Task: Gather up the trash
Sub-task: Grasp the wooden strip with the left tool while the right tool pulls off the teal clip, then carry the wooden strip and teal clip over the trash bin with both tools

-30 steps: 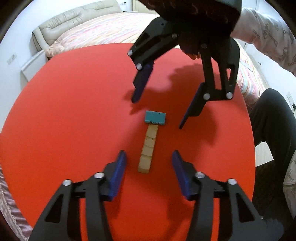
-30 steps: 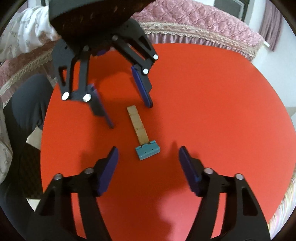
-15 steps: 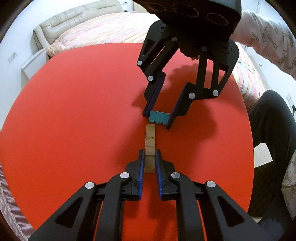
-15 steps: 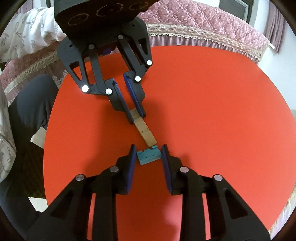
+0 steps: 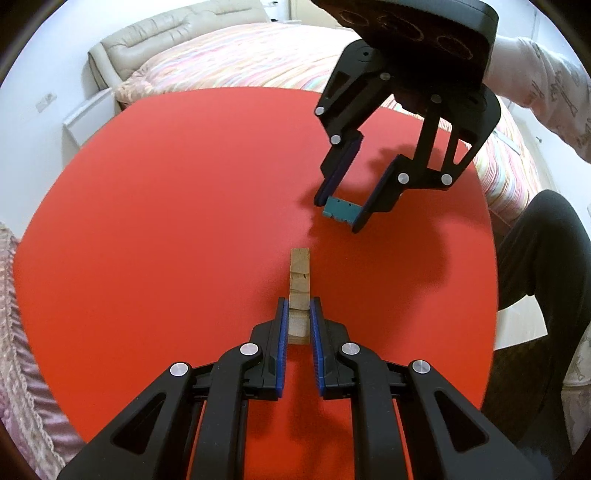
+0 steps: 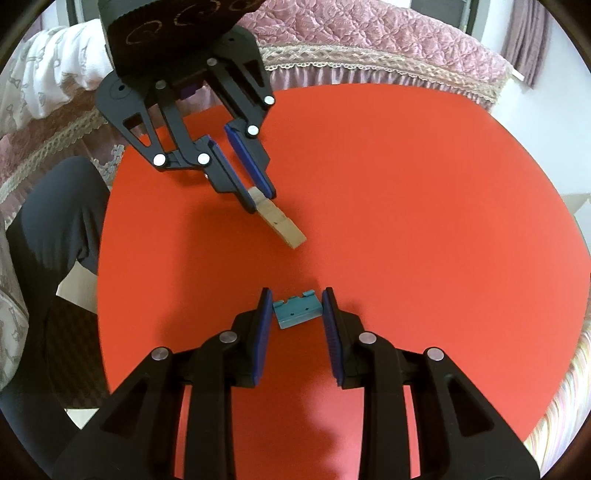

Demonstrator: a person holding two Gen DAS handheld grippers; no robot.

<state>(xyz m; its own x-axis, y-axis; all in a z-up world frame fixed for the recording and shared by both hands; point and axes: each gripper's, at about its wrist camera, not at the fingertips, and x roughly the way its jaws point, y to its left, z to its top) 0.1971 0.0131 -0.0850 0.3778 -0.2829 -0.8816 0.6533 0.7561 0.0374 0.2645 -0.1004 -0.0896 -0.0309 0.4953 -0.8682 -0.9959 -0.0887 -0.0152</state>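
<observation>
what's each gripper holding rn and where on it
The left gripper clamps the wooden stick at its near end. The right gripper holds the teal block by its two short ends.

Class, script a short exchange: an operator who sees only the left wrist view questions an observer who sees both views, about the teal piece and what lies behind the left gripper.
Operator: How deep does the teal piece sit in the right gripper?
Observer: Only at the tips. It lies between the front ends of the pads, with bare pad behind it.
Operator: What lies behind my left gripper?
Observer: Beyond the far edge of the red table stands a pink quilted bed with lace trim.
</observation>
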